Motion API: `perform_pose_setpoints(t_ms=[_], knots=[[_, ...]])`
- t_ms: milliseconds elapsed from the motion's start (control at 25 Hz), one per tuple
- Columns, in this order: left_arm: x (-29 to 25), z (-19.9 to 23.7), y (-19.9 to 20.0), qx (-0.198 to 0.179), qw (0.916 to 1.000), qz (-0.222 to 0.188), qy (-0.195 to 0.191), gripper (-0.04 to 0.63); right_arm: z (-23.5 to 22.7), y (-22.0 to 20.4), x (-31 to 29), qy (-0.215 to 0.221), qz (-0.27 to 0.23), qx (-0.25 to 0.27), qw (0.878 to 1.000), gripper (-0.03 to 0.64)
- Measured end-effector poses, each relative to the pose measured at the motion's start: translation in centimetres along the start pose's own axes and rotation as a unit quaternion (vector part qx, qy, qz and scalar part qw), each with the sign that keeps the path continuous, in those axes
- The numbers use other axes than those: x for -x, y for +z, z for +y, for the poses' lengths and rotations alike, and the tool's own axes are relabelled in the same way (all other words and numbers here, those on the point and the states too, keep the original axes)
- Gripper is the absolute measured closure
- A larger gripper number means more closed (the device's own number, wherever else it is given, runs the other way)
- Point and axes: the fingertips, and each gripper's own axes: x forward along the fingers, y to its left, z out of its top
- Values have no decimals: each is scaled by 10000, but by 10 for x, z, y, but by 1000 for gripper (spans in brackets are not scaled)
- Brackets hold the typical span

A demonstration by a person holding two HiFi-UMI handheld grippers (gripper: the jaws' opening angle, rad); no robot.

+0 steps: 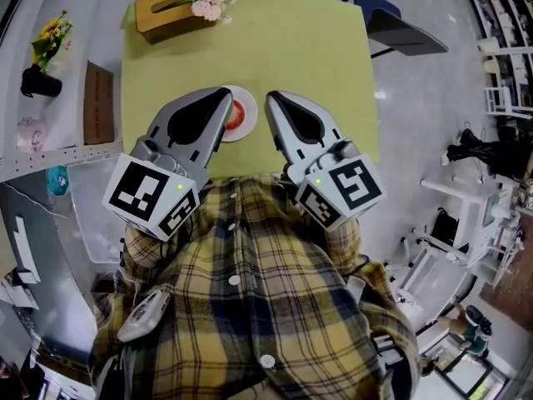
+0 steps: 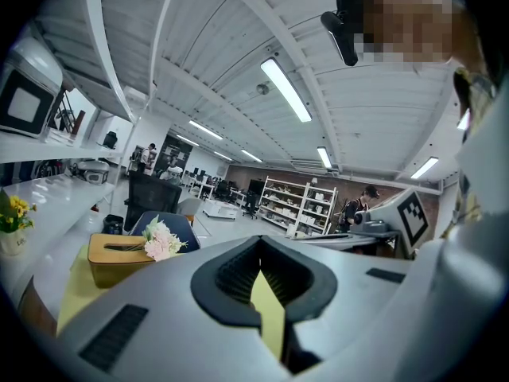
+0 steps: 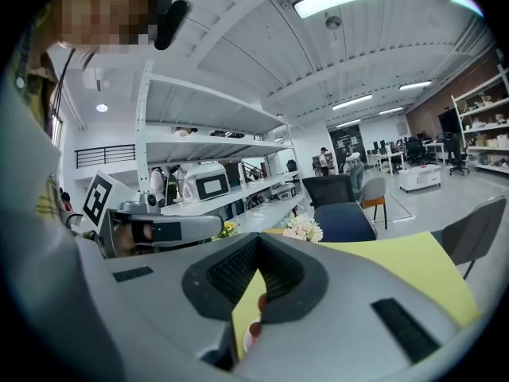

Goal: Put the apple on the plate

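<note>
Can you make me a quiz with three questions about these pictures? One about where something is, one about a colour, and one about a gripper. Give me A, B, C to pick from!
1. Where is the apple?
A. On the plate
B. On the floor
C. On a chair

2. What colour is the table?
A. Blue
B. Yellow-green
C. Black

3. How is the right gripper?
A. Wide open
B. Shut on the apple
C. Shut and empty

Answers:
1. A, because the head view shows the red apple sitting on the white plate.
2. B, because the table top is yellow-green in every view.
3. C, because the right gripper view shows its jaws together with nothing between them, and the apple lies apart on the plate.
</note>
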Motion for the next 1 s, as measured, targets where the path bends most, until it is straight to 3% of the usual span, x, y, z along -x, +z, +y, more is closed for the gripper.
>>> perform_pose_setpoints(t_ms=[1000], knots=[[-8, 3, -5, 66, 9997, 116, -189, 588, -3, -11, -4, -130, 145, -133, 9997, 621]])
